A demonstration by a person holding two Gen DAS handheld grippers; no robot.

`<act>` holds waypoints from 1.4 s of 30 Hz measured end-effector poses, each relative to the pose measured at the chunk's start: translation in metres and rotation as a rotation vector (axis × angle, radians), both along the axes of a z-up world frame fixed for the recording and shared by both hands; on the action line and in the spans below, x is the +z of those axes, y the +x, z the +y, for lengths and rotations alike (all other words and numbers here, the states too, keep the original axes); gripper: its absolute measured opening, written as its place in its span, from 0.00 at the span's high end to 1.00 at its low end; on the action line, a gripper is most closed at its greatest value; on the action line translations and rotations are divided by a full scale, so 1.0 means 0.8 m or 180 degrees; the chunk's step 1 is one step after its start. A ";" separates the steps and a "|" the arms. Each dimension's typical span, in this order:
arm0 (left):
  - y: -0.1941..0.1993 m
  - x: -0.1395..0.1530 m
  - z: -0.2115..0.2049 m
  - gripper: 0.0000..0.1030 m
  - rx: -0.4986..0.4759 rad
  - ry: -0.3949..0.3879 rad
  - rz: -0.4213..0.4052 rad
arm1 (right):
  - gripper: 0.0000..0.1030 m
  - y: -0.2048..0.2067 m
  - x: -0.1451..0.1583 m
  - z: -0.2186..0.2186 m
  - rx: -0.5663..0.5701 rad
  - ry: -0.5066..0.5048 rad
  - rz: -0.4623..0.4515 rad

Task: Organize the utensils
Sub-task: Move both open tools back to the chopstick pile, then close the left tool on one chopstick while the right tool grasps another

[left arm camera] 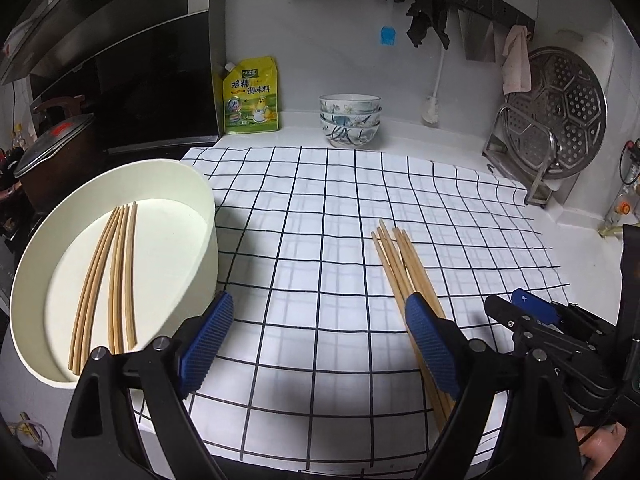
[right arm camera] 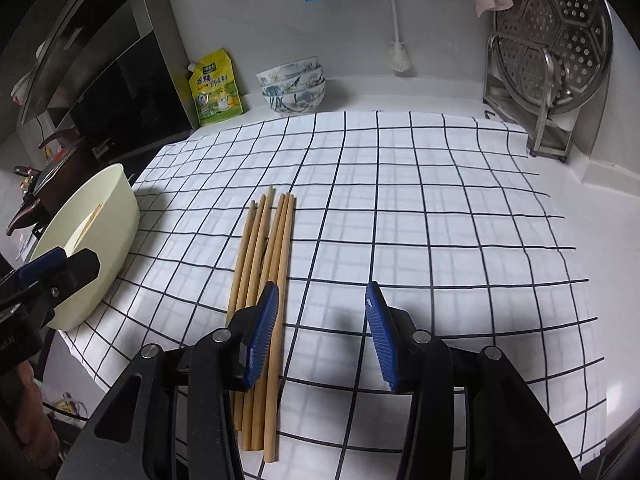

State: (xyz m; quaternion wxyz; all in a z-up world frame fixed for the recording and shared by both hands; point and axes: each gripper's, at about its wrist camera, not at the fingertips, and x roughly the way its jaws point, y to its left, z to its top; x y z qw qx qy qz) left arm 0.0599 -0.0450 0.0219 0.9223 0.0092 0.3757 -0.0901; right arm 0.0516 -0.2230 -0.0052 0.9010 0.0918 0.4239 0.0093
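Observation:
Several wooden chopsticks (left arm camera: 404,276) lie bundled on the checked cloth (left arm camera: 328,216); they also show in the right wrist view (right arm camera: 266,264). Several more chopsticks (left arm camera: 108,276) lie inside the cream oval container (left arm camera: 200,208) at the left, which the right wrist view shows too (right arm camera: 116,216). My left gripper (left arm camera: 320,344) is open and empty above the cloth, between the container and the bundle. My right gripper (right arm camera: 322,332) is open and empty, just right of the bundle, its left finger over the chopsticks. The right gripper also shows in the left wrist view (left arm camera: 532,316).
A yellow seasoning pouch (left arm camera: 251,96) and stacked patterned bowls (left arm camera: 350,120) stand at the back wall. A metal rack with a steamer plate (left arm camera: 556,120) stands at the back right. A stove with a pot (left arm camera: 52,152) is at the left.

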 end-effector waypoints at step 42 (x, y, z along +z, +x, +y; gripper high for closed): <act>0.002 -0.071 -0.035 0.12 0.0074 0.0054 0.0340 | 0.58 0.009 -0.045 -0.005 0.0113 -0.0403 0.0313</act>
